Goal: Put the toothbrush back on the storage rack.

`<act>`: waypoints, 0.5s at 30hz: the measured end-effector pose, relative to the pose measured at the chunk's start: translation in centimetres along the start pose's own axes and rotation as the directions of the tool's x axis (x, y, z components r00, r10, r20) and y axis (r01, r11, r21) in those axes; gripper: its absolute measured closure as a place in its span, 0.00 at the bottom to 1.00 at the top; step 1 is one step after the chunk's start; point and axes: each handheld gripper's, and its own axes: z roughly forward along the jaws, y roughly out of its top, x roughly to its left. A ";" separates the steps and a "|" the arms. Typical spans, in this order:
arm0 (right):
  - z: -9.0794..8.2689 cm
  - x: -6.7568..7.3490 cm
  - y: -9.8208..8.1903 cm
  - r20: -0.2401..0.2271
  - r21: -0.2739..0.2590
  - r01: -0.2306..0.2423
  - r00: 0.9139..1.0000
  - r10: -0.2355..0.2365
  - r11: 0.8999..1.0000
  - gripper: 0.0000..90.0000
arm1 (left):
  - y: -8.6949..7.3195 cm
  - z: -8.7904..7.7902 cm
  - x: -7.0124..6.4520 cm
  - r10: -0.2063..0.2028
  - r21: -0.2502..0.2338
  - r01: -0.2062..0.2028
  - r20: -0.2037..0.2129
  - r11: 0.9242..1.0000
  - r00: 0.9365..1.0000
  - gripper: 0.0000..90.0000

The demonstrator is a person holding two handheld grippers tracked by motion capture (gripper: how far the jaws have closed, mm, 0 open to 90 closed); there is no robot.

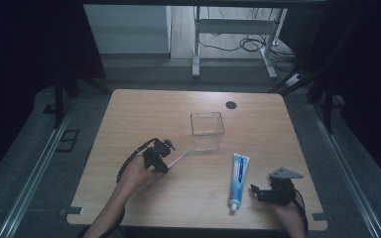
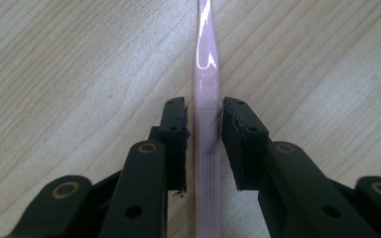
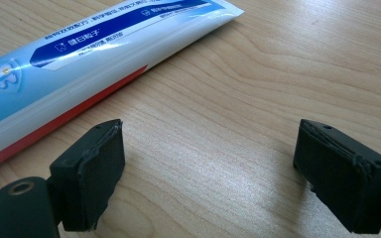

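Left gripper straddles our pink toothbrush, lying left of the clear plastic box, jaws slightly apart and gripping nothing; we risk it rolling off-centre and slipping from the pads.

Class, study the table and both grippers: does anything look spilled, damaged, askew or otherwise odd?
Nothing spilled or broken. The pink toothbrush lies flat between the left gripper fingers, the toothpaste tube lies flat beside the open right gripper, and the clear container stands upright.
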 end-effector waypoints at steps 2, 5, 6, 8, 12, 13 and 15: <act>0.0 0.0 0.0 0.000 0.000 0.000 1.000 0.000 1.000 0.14 | 0.3 0.1 0.0 -0.002 0.004 0.002 -0.004 1.000 1.000 0.79; 0.0 0.0 0.0 0.000 0.000 0.000 1.000 0.000 1.000 0.14 | 0.8 0.2 -0.1 -0.002 0.019 0.002 -0.013 1.000 1.000 0.79; 0.0 0.0 0.0 0.000 0.000 0.000 1.000 0.000 1.000 0.14 | 1.0 0.2 -0.1 -0.003 0.023 0.003 -0.016 1.000 1.000 0.79; 0.0 0.0 0.0 0.000 0.000 0.000 1.000 0.000 1.000 0.14 | 1.1 0.2 -0.1 -0.005 0.028 0.005 -0.018 1.000 1.000 0.81; 0.0 0.0 0.0 0.000 0.000 0.000 1.000 0.000 1.000 0.14 | 1.4 0.3 -0.3 -0.008 0.038 0.009 -0.026 0.999 1.000 0.85; 0.0 0.0 0.0 0.000 0.000 0.000 1.000 0.000 1.000 0.14 | 1.4 0.3 -0.3 -0.008 0.042 0.009 -0.029 0.999 1.000 0.86; 0.0 0.0 0.0 0.000 0.000 0.000 1.000 0.000 1.000 0.14 | 1.5 0.3 -0.4 -0.008 0.047 0.010 -0.029 0.999 1.000 0.86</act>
